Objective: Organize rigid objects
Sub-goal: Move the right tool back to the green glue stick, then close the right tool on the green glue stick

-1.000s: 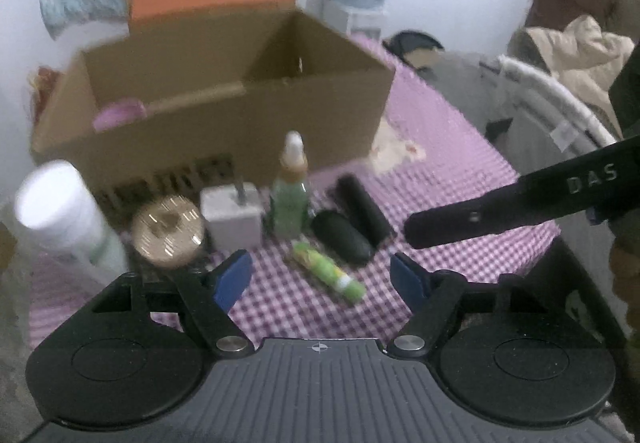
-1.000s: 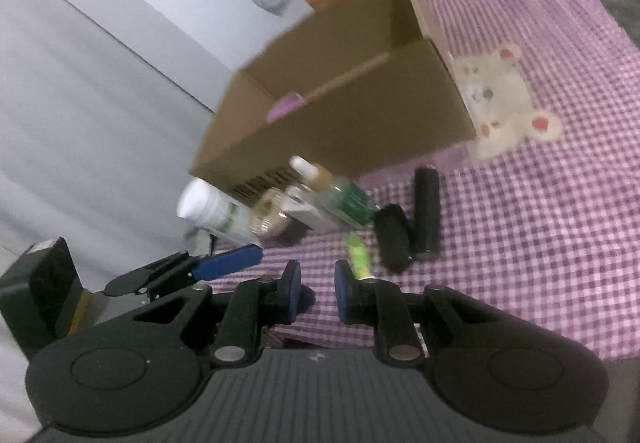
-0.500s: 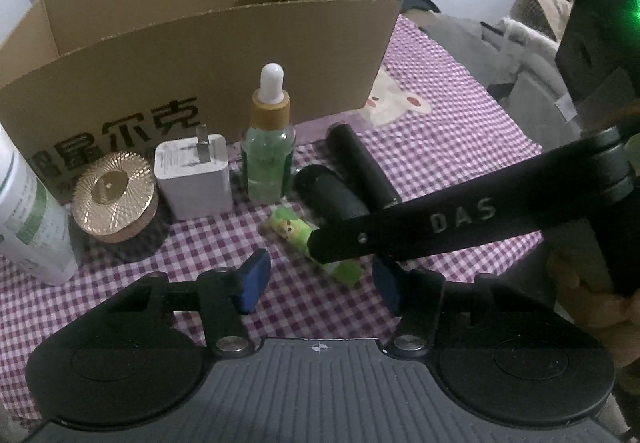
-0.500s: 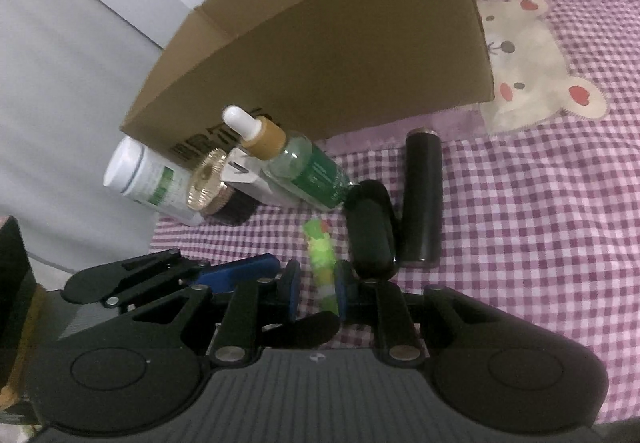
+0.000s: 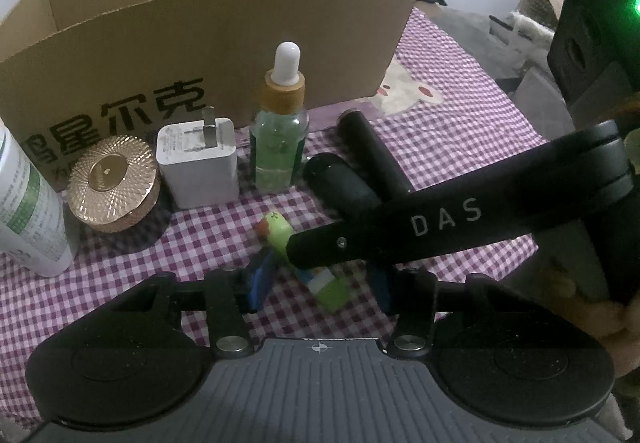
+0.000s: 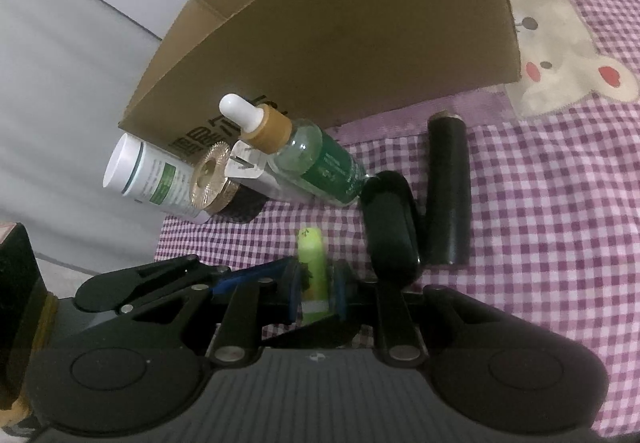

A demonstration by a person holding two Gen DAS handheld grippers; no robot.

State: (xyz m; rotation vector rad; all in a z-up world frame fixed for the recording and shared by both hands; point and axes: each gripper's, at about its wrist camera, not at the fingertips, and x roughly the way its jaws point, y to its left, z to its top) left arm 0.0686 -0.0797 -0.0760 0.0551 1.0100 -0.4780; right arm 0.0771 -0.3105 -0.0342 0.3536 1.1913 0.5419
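A small green tube lies on the purple checked cloth in front of an open cardboard box. My left gripper straddles the tube. Its jaws are closing, and the blue pads still stand off the tube's sides. One of the right gripper's fingers crosses over the tube from the right. In the right wrist view, my right gripper has its pads tight against both sides of the green tube. The left gripper's blue-padded finger reaches in beside it.
Along the box front stand a white bottle, a gold-lidded jar, a white plug charger and a green dropper bottle. Two black cylinders lie just right of the tube. A bear print marks the cloth.
Both grippers have come down close to the cloth. The left jaws have narrowed around the green tube. The right gripper, earlier short of the tube, now has it between its pads.
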